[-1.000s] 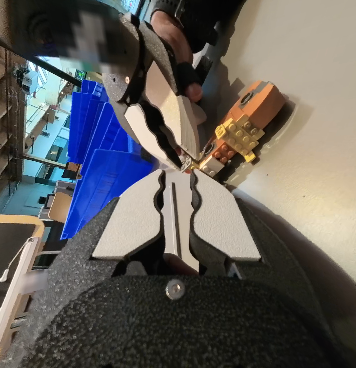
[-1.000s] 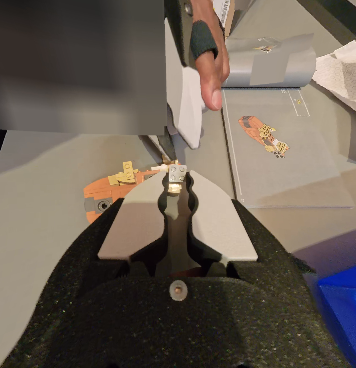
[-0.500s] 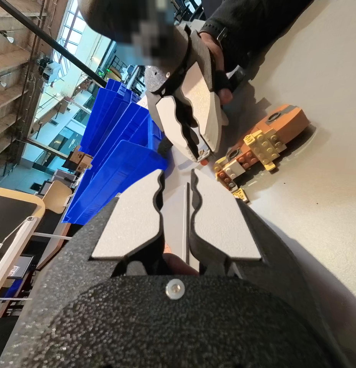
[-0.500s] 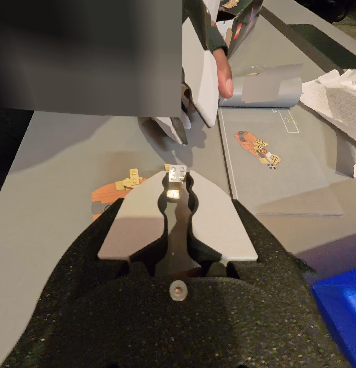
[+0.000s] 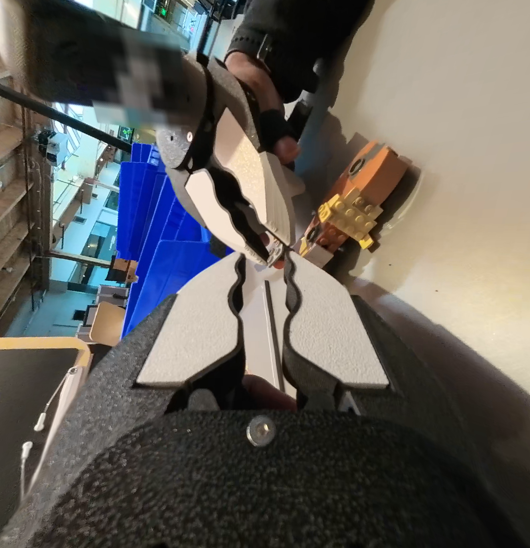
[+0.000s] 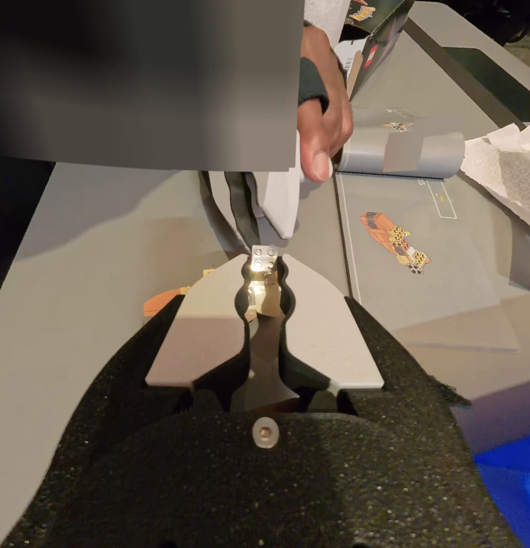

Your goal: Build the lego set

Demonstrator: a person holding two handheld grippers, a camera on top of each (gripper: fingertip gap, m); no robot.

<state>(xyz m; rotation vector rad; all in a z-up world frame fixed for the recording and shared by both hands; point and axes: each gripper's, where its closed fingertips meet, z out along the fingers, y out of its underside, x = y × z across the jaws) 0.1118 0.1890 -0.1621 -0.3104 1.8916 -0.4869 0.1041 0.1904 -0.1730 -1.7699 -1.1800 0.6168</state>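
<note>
The right gripper (image 6: 264, 261) is gripping one small grey four-stud plate (image 6: 264, 257); the left gripper (image 5: 262, 261) is standing released. Only the right wrist view is showing one open instruction booklet (image 6: 435, 267) at 2 o'clock.

A grey worktop (image 6: 109, 237) carries the orange brick model (image 5: 373, 181), an open instruction booklet (image 6: 421, 281), crumpled paper (image 6: 501, 166) and a box (image 6: 373, 44).

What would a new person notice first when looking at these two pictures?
First, the small grey brick pinched at the tips of the right gripper, in the middle of the right wrist view. Just below it, half hidden, lies the orange model on the grey table. To the right lies the open instruction booklet showing the same model, and the left gripper, empty with its jaws apart, points at the brick.
</note>
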